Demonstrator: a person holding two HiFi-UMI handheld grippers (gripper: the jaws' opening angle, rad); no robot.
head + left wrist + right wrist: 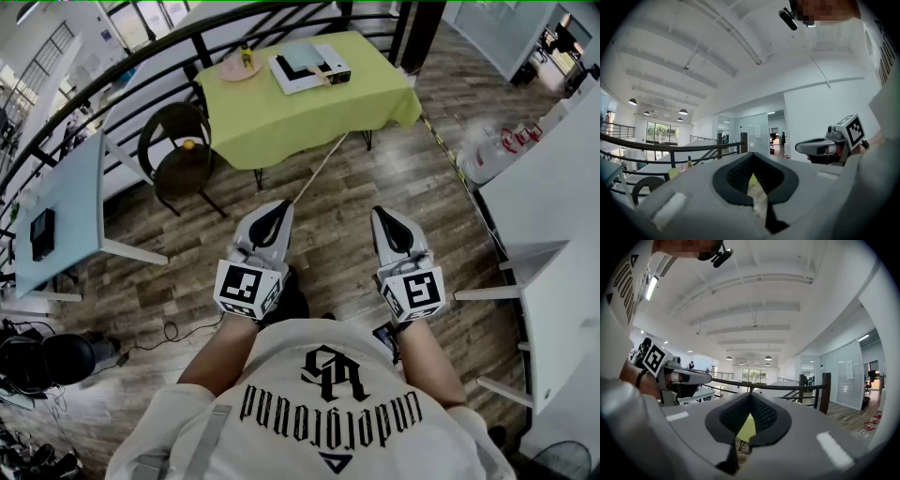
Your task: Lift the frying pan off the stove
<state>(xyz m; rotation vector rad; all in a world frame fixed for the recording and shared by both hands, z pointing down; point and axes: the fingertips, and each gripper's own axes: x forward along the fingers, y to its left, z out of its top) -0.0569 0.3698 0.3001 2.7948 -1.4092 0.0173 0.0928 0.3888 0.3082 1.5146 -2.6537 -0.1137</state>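
The left tongs (279,208) and right tongs (382,216) are both pressed together, holding nothing, side by side above the wooden floor (347,187), well apart from the green tabletop (281,127).

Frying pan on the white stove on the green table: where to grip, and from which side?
Likely the handle: a tan bar jutting from the frying pan toward the near edge of the green table, past the stove. Come from the near side, jaws across the bar. It is small here, so its exact shape is unclear. The left tool and right tool are shut; open one first.
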